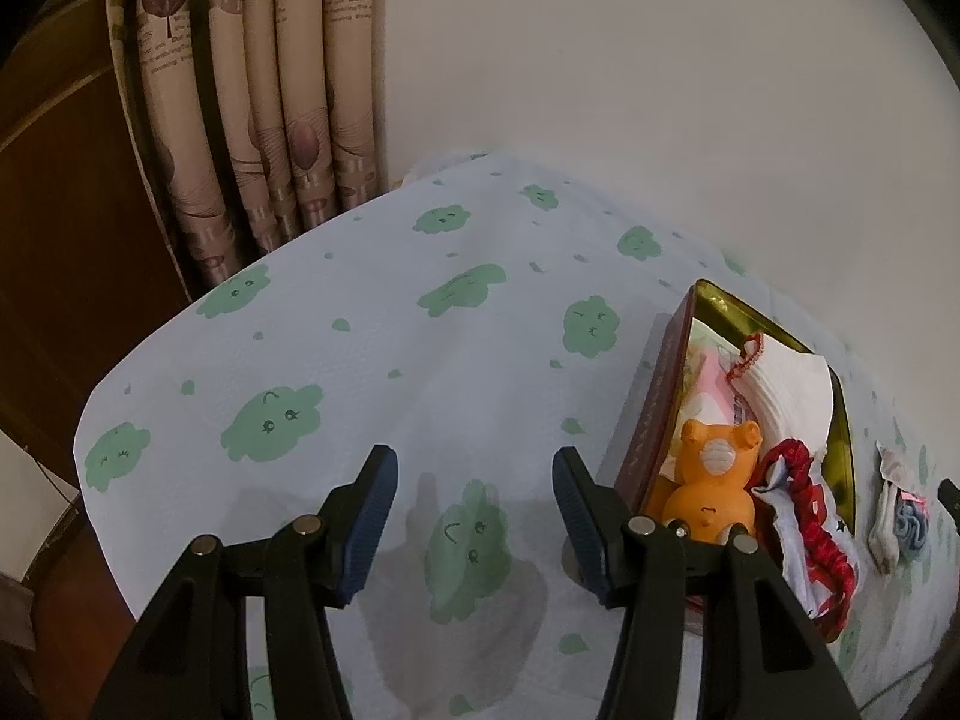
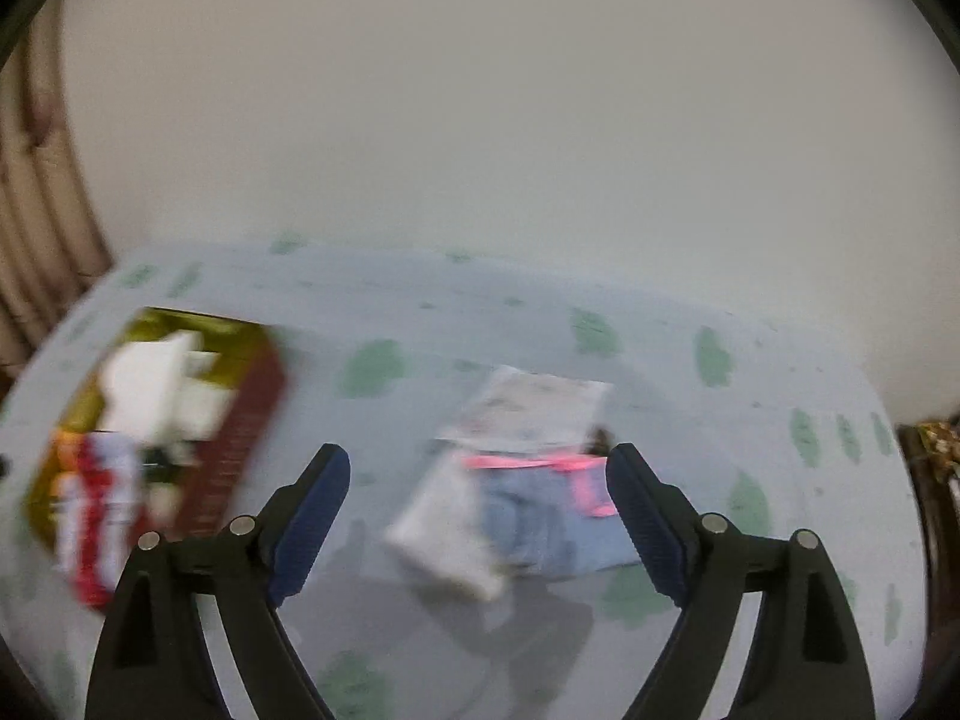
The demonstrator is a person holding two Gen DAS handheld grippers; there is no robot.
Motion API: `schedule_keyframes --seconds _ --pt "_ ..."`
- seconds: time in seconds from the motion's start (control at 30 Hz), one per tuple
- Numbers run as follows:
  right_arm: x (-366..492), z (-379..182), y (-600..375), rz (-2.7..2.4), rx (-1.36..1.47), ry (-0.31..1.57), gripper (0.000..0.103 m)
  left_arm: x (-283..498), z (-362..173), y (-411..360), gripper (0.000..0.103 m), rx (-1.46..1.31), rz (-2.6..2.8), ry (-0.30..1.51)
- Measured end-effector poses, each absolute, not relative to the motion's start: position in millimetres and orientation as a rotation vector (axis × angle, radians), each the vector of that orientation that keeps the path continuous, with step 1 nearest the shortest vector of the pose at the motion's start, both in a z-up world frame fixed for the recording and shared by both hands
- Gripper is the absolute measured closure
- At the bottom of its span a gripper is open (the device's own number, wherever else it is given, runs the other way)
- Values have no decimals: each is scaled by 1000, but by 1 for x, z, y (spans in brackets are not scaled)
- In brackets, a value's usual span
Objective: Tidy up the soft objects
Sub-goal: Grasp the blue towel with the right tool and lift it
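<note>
Pale cloth with green cloud print [image 1: 372, 360]: wrinkle-prone; snag risk. Gold-lined maroon box [image 1: 651, 396], right of left gripper [image 1: 474, 516]: full, spill likely. Small blue-white-pink fabric heap [image 2: 528, 498] ahead between right gripper [image 2: 477, 516] fingers; blurred, likely miss. Both wide open, empty

Right claw [image 2: 477, 483]: jaws spread wide, empty, above a blurred cloth pile [image 2: 522, 480] of white, pale blue and pink pieces on the cloud-print desk cover [image 2: 720, 408]. Left: gold-lined box [image 2: 240, 420] holding white and red-trimmed fabrics.
</note>
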State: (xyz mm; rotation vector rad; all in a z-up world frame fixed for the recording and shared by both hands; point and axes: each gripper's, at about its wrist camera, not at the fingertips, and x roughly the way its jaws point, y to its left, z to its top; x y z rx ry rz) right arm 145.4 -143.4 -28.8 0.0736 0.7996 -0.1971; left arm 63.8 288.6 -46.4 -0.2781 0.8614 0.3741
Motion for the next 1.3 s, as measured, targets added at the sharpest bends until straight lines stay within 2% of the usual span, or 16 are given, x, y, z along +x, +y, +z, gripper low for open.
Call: schedule_keyframes --seconds 0.33,0.77,1.17,1.3 --pt "176 -71 -170 -319 60 876 18 65 -48 283 48 -249 369 868" --pt "94 -93 -235 -357 156 953 18 65 -48 283 48 -255 369 868" --pt "92 -64 -232 -271 407 902 17 63 -47 282 48 -253 376 851" --pt "106 -58 -226 -344 421 887 11 64 -45 282 48 -248 380 843"
